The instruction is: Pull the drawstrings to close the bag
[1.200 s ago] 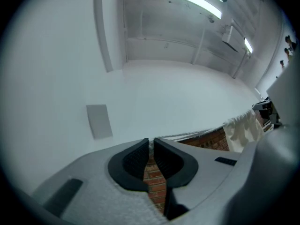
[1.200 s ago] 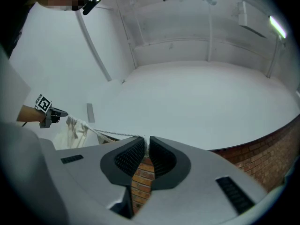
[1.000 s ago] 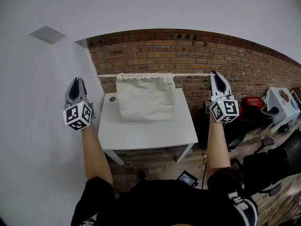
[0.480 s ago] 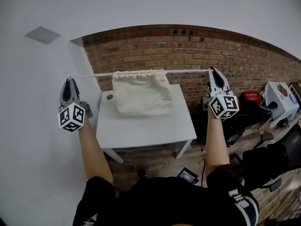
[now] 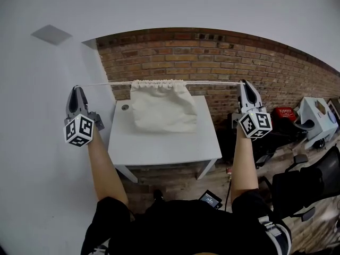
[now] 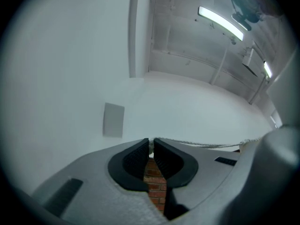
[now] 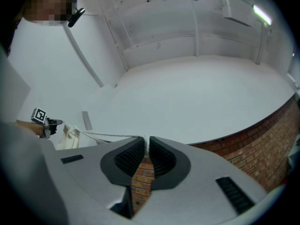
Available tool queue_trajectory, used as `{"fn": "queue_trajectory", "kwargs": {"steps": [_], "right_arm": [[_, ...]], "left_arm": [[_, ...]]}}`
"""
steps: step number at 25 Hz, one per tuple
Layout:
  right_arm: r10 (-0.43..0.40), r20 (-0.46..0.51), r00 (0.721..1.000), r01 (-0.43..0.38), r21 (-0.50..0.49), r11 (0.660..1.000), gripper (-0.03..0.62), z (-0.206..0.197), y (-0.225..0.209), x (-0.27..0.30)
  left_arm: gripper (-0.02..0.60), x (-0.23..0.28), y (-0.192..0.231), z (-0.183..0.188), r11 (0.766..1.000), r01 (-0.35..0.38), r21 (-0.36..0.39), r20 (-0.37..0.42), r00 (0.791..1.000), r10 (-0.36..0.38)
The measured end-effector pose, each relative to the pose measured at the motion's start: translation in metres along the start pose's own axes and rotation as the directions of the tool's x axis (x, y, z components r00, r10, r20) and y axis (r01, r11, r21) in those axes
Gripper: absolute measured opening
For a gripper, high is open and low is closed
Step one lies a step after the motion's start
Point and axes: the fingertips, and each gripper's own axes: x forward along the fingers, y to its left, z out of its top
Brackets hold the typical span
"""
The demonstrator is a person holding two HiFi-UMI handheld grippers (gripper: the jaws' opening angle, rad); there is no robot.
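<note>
So my left gripper [image 5: 76, 88] had its jaws pinched nearly together. The pads [image 6: 136, 156] were clamped on the left drawstring [image 6: 201, 145] right at the tips, with just a sliver of gap further back. Same deal with my right gripper [image 5: 245, 82]: pads [image 7: 161, 158] squeezed on the right drawstring [image 7: 108, 135] at the very tip.

Both cords ran taut and pretty much level from my fingertips inward to the bag [image 5: 162, 106]. It hung between the two grippers, well apart from each, its mouth bunched up tight along the cord.

The white table [image 5: 159, 150] was right by the bag, but I couldn't tell if the bag's bottom sat on it or just dangled in front. How much loose cord stuck out past the pads, no clue, the fingers covered it. In the left gripper view the bag was mostly cut off behind the gripper's own body.
</note>
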Motion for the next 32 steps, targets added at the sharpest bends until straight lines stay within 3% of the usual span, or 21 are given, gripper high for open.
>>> {"fn": "queue_trajectory", "kwargs": {"steps": [14,32], "right_arm": [[-0.03,-0.014,0.999,0.031,0.086,0.996,0.037,-0.017,-0.02,-0.01],[-0.06,-0.007,0.998,0.06,0.092,0.994,0.035,-0.011,-0.055,-0.017]], "left_arm": [[0.044,0.001,0.006,0.002,1.0,-0.009,0.004,0.016,1.0,0.009],[0.044,0.004,-0.001,-0.015,1.0,0.015,-0.008,-0.016,1.0,-0.015]]}}
